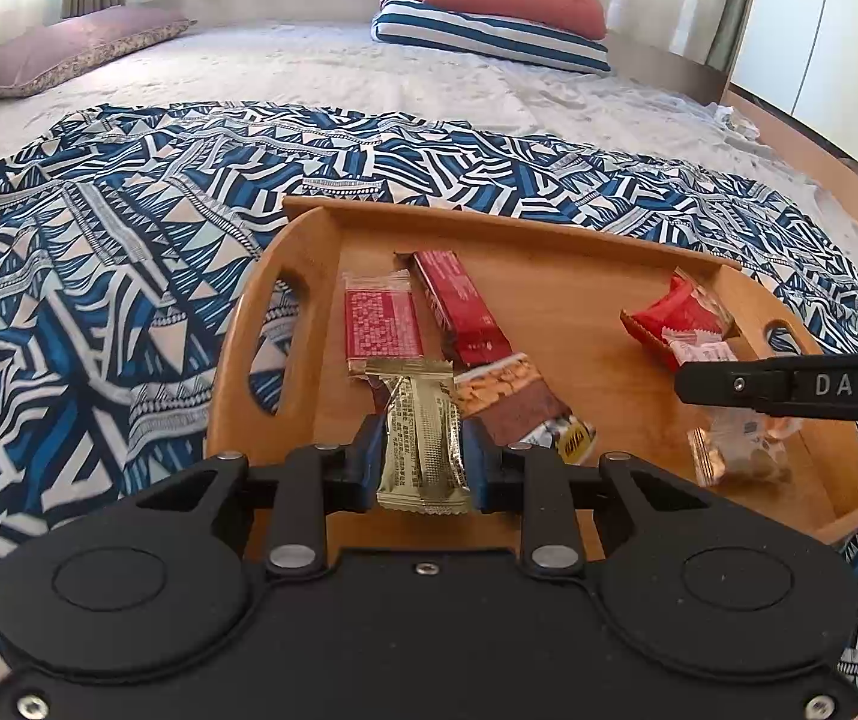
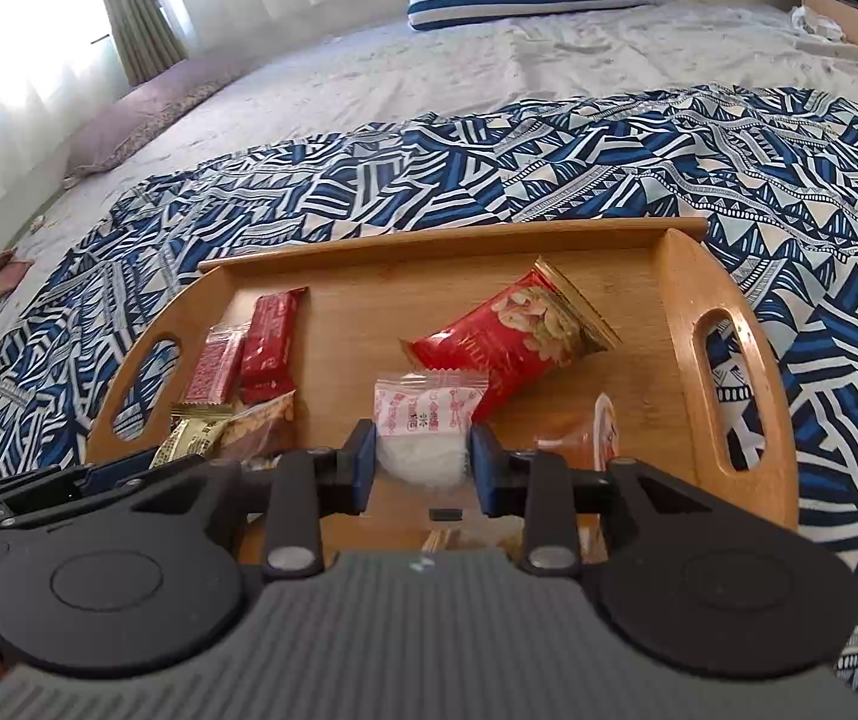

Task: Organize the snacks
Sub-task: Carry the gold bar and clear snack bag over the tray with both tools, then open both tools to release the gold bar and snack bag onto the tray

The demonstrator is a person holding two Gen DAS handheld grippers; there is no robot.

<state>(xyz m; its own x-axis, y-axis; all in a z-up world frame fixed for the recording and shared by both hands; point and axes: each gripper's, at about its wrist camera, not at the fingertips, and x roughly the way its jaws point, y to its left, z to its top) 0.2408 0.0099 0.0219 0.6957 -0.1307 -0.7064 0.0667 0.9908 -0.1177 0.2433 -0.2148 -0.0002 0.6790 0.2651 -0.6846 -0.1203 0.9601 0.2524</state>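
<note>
**Two grippers, each clamped on a snack over the tray**

Two black two-finger grippers work above a rounded wooden serving tray with cut-out handles [image 1: 561,276] that sits on a blue-and-white geometric-patterned cloth [image 1: 99,252] spread over a bed.

The left gripper [image 1: 422,456] has its blue-padded fingers pressed against both sides of a gold foil snack packet with fine printed text [image 1: 423,432]; the packet stands lengthwise between the pads, its far end lying over the near edge of the other snacks. Just beyond it, on the left half of the tray, lie a flat red packet with a white-dotted label and clear ends [image 1: 382,324], a long dark-red wrapped bar [image 1: 459,312] set at a slant beside it, and a brown bar wrapper printed with nuts [image 1: 507,399], touching the gold packet's right side.

The right gripper [image 2: 423,468] is closed on a small clear sachet with red print and a white filling [image 2: 426,420], gripping its lower part from either side. Directly behind the sachet, and partly overlapped by it, rests a red bag printed with peanuts [image 2: 519,336], tilted toward the tray's right handle. A clear-wrapped orange-tinted snack [image 2: 585,438] lies just right of the gripper's finger.

In the left wrist view, the right gripper's black finger marked "DAS" [image 1: 801,387] reaches in from the right, above a transparent packet with brown pieces [image 1: 741,450].
</note>
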